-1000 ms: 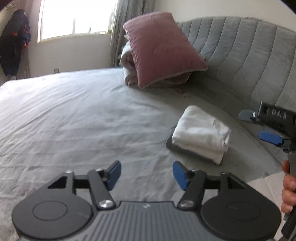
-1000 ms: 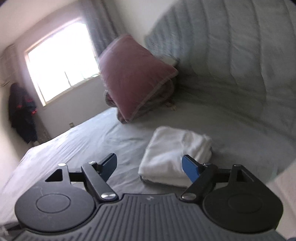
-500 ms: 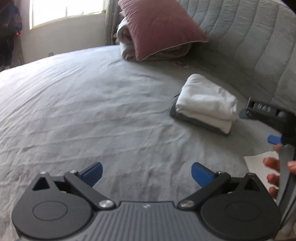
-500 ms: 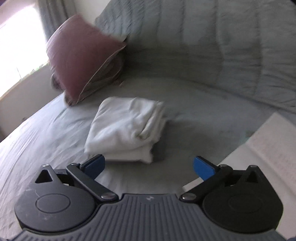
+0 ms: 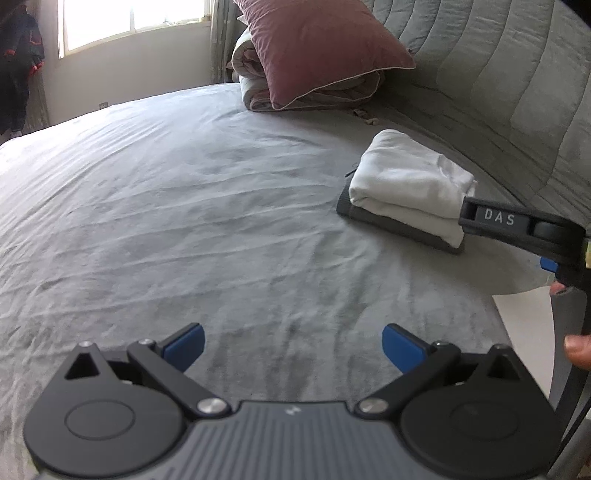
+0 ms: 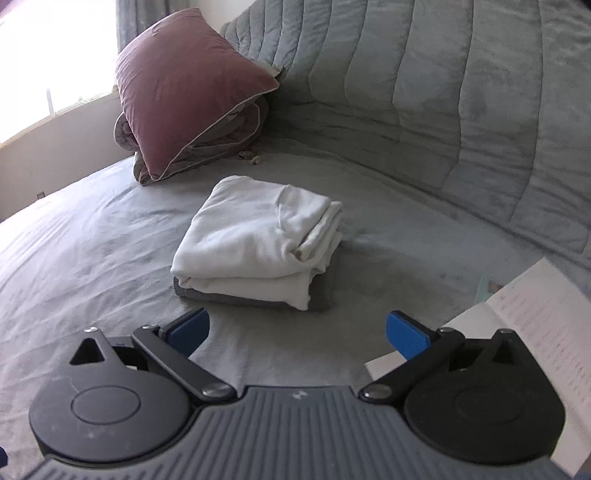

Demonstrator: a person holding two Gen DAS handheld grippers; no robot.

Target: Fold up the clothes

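A folded white garment lies on top of a folded dark grey one on the grey bed sheet. The same stack, white garment over grey garment, shows at the right of the left wrist view. My right gripper hovers just short of the stack, jaws wide open, nothing between them. My left gripper is open and empty over bare sheet, well left of the stack. The right gripper's black body reaches in at the right edge, with a hand on its handle.
A maroon pillow leans on a rolled grey duvet at the far corner. The padded grey headboard runs behind the stack. A printed white sheet of paper lies at the right. A window and hanging dark clothes are far left.
Both grippers' jaws spread from partly open to wide. Both hands sank toward the bed. The right gripper tipped down and closed in on the folded stack.
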